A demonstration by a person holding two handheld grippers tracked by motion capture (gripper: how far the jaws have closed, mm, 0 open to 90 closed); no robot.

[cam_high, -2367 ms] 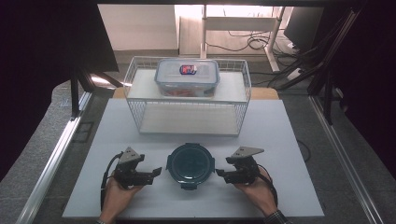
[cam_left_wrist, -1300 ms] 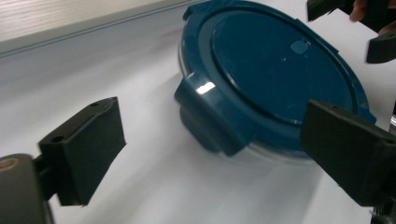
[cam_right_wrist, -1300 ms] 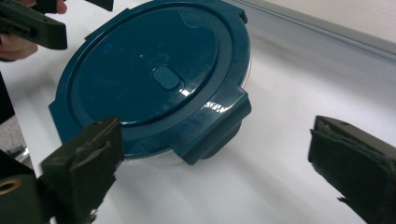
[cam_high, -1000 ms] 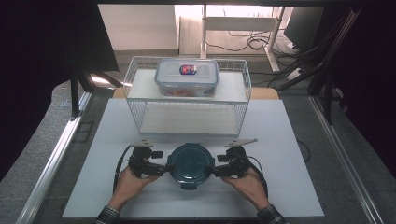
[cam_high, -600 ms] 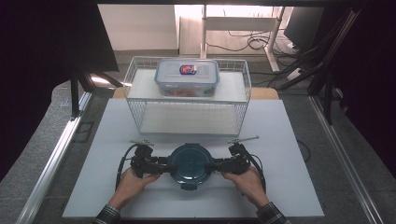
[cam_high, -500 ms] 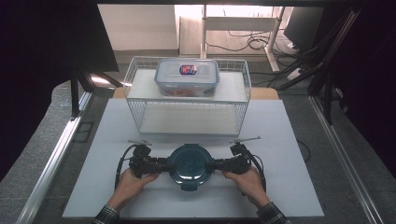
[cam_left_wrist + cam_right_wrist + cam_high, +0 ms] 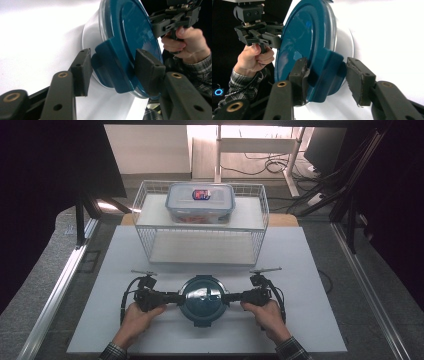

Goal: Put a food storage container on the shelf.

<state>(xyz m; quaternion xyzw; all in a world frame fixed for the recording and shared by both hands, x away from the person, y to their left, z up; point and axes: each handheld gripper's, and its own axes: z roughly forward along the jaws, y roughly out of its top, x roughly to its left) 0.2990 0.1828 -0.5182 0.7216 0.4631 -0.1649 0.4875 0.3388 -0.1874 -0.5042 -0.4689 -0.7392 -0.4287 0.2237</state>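
Low in the middle of the frame, both grippers are closing in on the round blue-lidded container; left gripper and right gripper are each straddling a lid clip. In the gripper views one pad is touching each clip and the other isn't, so nothing's gripped yet.

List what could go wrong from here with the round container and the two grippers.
1. The left gripper and right gripper have just been closing on the side latches of the blue lid. A gap shows at one pad on each, so either grip could slip.
2. The glass bowl is gripped by neither, so an uneven pull might tip or slide it on the white table.
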